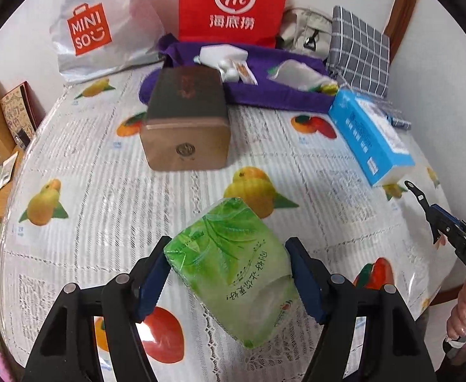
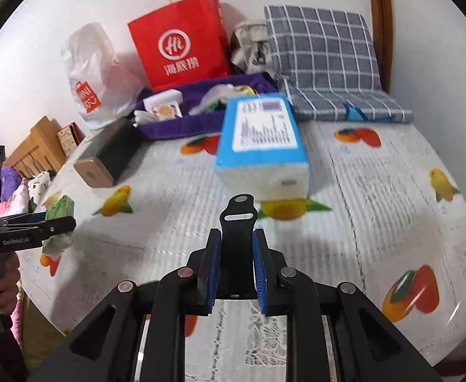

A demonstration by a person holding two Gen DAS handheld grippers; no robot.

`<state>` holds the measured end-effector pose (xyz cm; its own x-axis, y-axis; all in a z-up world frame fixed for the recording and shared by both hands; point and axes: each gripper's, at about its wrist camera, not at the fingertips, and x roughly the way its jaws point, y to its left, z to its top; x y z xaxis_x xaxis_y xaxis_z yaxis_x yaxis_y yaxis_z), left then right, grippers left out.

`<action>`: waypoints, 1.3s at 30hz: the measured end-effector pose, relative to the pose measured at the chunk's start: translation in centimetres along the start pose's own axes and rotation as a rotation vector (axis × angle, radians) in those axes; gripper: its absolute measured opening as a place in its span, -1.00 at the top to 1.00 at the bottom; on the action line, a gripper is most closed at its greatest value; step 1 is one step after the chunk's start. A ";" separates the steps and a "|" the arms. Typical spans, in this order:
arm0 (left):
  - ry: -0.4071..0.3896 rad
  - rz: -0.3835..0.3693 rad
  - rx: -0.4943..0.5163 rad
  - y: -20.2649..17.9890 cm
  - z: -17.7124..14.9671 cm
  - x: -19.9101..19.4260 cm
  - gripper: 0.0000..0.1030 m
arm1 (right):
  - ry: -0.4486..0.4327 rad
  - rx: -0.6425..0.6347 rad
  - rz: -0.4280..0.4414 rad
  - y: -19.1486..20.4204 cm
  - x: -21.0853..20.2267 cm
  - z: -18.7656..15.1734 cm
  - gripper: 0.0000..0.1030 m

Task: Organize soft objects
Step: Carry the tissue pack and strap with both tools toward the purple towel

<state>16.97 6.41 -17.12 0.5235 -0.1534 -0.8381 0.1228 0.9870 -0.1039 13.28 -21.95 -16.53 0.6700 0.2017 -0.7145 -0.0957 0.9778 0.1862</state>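
My left gripper (image 1: 228,251) is shut on a green tissue pack (image 1: 229,264), held tilted just above the fruit-print tablecloth (image 1: 105,197); the pack also shows in the right wrist view (image 2: 59,222). My right gripper (image 2: 236,238) is shut on a black strap (image 2: 237,238) that sticks up between its blue pads; this gripper also shows at the right edge of the left wrist view (image 1: 436,219). A blue tissue pack (image 2: 261,146) lies on the table just beyond the right gripper, and shows in the left wrist view (image 1: 371,133).
A brown box (image 1: 186,121) lies mid-table. Behind it a purple cloth (image 1: 264,89) holds small white items. A red paper bag (image 1: 233,3), a white Miniso bag (image 1: 96,28) and a grey checked cushion (image 2: 325,51) stand by the wall. Wooden furniture (image 2: 38,146) stands left.
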 end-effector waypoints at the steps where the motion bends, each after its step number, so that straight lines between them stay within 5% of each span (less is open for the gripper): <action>1: -0.007 0.000 -0.001 0.1 0.2 -0.3 -0.35 | -0.005 -0.007 0.001 0.2 -0.2 0.3 0.61; 14: -0.072 0.007 -0.005 0.1 3.1 -2.6 -0.35 | -0.047 -0.070 0.042 2.5 -1.2 3.6 0.62; 39: -0.170 0.050 -0.011 -0.2 12.3 -2.2 -0.35 | -0.162 -0.171 0.094 5.0 1.2 16.2 0.62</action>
<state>26.19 5.93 -8.67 0.6638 -0.1092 -0.7399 0.0844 0.9939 -0.0710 25.49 -17.71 -5.50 0.7603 0.2939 -0.5793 -0.2768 0.9534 0.1203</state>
